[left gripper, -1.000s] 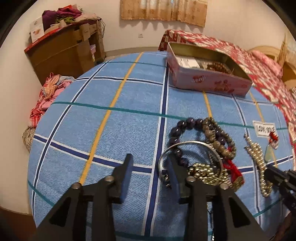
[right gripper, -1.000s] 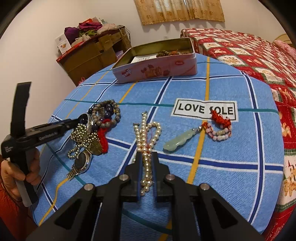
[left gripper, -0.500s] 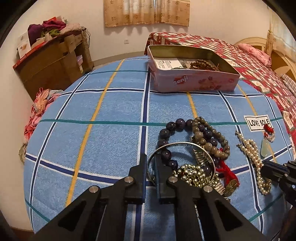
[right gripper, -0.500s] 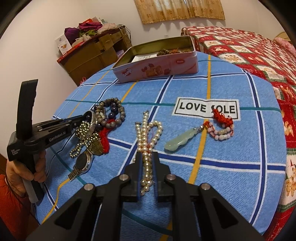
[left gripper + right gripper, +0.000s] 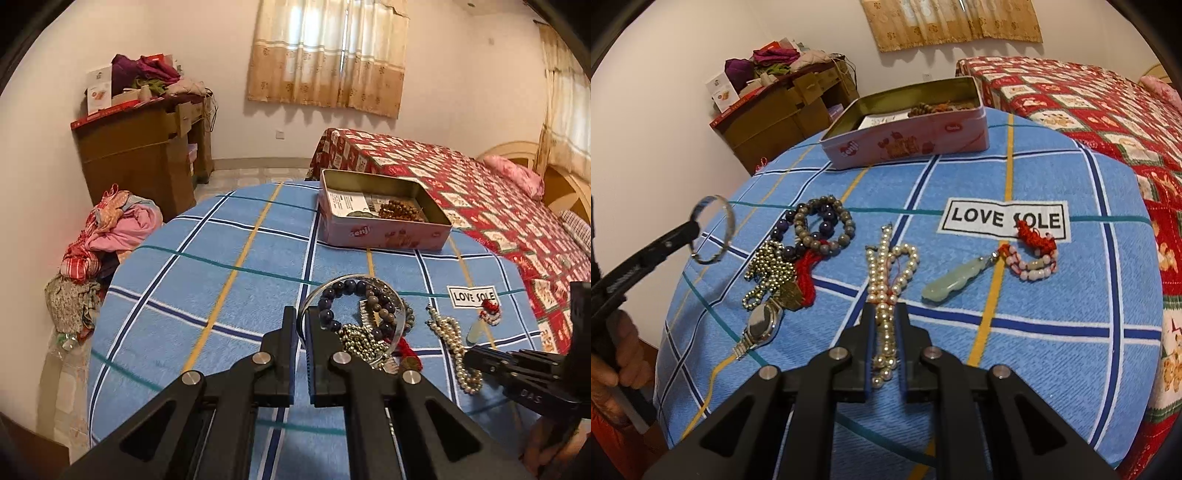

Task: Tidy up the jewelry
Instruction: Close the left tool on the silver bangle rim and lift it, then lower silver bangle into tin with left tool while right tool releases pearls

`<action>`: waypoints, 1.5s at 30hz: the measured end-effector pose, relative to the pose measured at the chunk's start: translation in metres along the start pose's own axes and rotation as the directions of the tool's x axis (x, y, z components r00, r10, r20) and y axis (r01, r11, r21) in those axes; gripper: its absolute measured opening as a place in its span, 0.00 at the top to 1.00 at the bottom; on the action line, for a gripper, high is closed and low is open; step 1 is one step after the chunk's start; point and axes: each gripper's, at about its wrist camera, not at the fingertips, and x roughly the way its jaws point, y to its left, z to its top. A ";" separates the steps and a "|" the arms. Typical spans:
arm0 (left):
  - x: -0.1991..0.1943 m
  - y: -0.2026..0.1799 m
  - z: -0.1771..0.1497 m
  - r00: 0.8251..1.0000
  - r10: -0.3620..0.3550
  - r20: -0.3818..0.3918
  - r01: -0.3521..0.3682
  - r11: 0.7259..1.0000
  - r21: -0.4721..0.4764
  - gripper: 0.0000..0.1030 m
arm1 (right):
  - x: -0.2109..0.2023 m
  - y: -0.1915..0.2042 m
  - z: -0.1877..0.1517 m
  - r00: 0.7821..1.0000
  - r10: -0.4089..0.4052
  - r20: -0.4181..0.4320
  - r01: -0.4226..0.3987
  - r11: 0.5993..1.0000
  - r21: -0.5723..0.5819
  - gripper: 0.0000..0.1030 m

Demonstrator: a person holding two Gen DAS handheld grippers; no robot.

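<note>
My left gripper (image 5: 302, 322) is shut on a silver bangle (image 5: 397, 325) and holds it above the blue checked table; the bangle also shows in the right wrist view (image 5: 730, 221). Below it lie dark bead bracelets (image 5: 823, 229), a gold ball chain (image 5: 768, 273) and a wristwatch (image 5: 762, 325). My right gripper (image 5: 885, 317) is shut on a pearl necklace (image 5: 886, 266) that rests on the cloth. A jade pendant (image 5: 949, 284) and a pink bead bracelet with a red knot (image 5: 1034, 254) lie to the right. The open pink tin (image 5: 380, 221) holds brown beads.
The tin (image 5: 908, 129) stands at the table's far side. A bed with a red quilt (image 5: 480, 192) lies behind the table on the right. A wooden cabinet (image 5: 144, 155) and a pile of clothes (image 5: 107, 236) are at the left.
My left gripper closed on the silver bangle and lifted it off the jewelry pile. My right gripper stayed shut on the pearl necklace.
</note>
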 end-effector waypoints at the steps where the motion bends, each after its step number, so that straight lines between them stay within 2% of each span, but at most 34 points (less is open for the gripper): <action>1: -0.003 0.001 -0.001 1.000 0.001 0.007 -0.001 1.000 -0.006 0.97 | -0.001 0.000 0.001 1.000 -0.007 0.002 0.007 1.000 -0.003 0.85; 3: -0.012 0.001 -0.002 1.000 0.002 0.023 -0.001 1.000 -0.014 0.97 | -0.004 0.003 0.006 1.000 -0.017 0.007 0.017 1.000 -0.017 0.83; 5: -0.022 0.002 0.002 0.999 -0.012 0.048 0.014 0.999 -0.032 0.97 | -0.007 0.006 0.013 1.000 -0.015 0.013 0.016 1.000 -0.025 0.68; 7: -0.031 0.003 0.004 0.997 -0.021 0.069 0.024 0.999 -0.038 0.97 | -0.010 0.009 0.019 0.999 -0.028 0.039 0.029 0.999 -0.030 0.31; 9: -0.037 0.002 0.006 0.996 -0.022 0.086 0.025 0.999 -0.035 0.97 | -0.008 0.014 0.022 0.997 -0.051 0.054 0.054 0.997 -0.049 0.26; 11: -0.041 0.001 0.007 0.995 -0.026 0.096 0.030 0.999 -0.038 0.97 | 0.004 0.023 0.024 0.997 -0.078 0.022 0.080 0.991 -0.107 0.30; 12: -0.042 0.001 0.008 0.995 -0.027 0.100 0.031 0.999 -0.039 0.97 | 0.012 0.027 0.023 0.994 -0.107 -0.001 0.106 0.986 -0.132 0.42; 13: -0.043 0.000 0.009 0.994 -0.026 0.102 0.030 0.999 -0.038 0.97 | 0.018 0.028 0.023 0.991 -0.130 -0.028 0.124 0.981 -0.146 0.49; 14: -0.044 0.000 0.009 0.994 -0.025 0.104 0.029 0.999 -0.038 0.97 | 0.027 0.027 0.021 0.987 -0.143 -0.068 0.132 0.979 -0.153 0.50; 17: -0.044 0.002 0.009 0.994 -0.028 0.104 0.033 0.998 -0.045 0.97 | 0.030 0.035 0.017 0.980 -0.184 -0.073 0.165 0.963 -0.212 0.56; 18: -0.044 0.002 0.009 0.994 -0.028 0.105 0.033 0.998 -0.047 0.97 | 0.029 0.036 0.017 0.980 -0.187 -0.071 0.168 0.961 -0.219 0.72; 19: -0.044 0.002 0.010 0.994 -0.029 0.105 0.034 0.998 -0.048 0.97 | 0.027 0.035 0.017 0.981 -0.180 -0.067 0.162 0.963 -0.216 0.84; 23: -0.043 0.004 0.010 0.994 -0.032 0.103 0.038 0.998 -0.054 0.97 | 0.014 0.025 0.020 0.989 -0.134 -0.063 0.121 0.978 -0.172 0.84; 27: -0.038 0.005 0.011 0.994 -0.046 0.096 0.053 0.996 -0.072 0.97 | -0.018 0.017 0.029 1.000 -0.026 0.017 0.027 0.995 -0.092 0.84; 34: -0.027 -0.004 0.018 0.993 -0.073 0.088 0.080 0.994 -0.078 0.97 | -0.053 0.010 0.059 0.983 0.124 0.138 -0.124 0.992 -0.010 0.84; 42: -0.003 -0.019 0.046 0.989 -0.112 0.102 0.117 0.992 -0.049 0.97 | -0.067 0.008 0.094 0.946 0.164 0.280 -0.166 0.986 -0.016 0.84; 45: 0.011 -0.023 0.060 0.985 -0.127 0.115 0.133 0.990 -0.047 0.97 | -0.062 0.005 0.110 0.938 0.127 0.323 -0.125 0.992 -0.027 0.84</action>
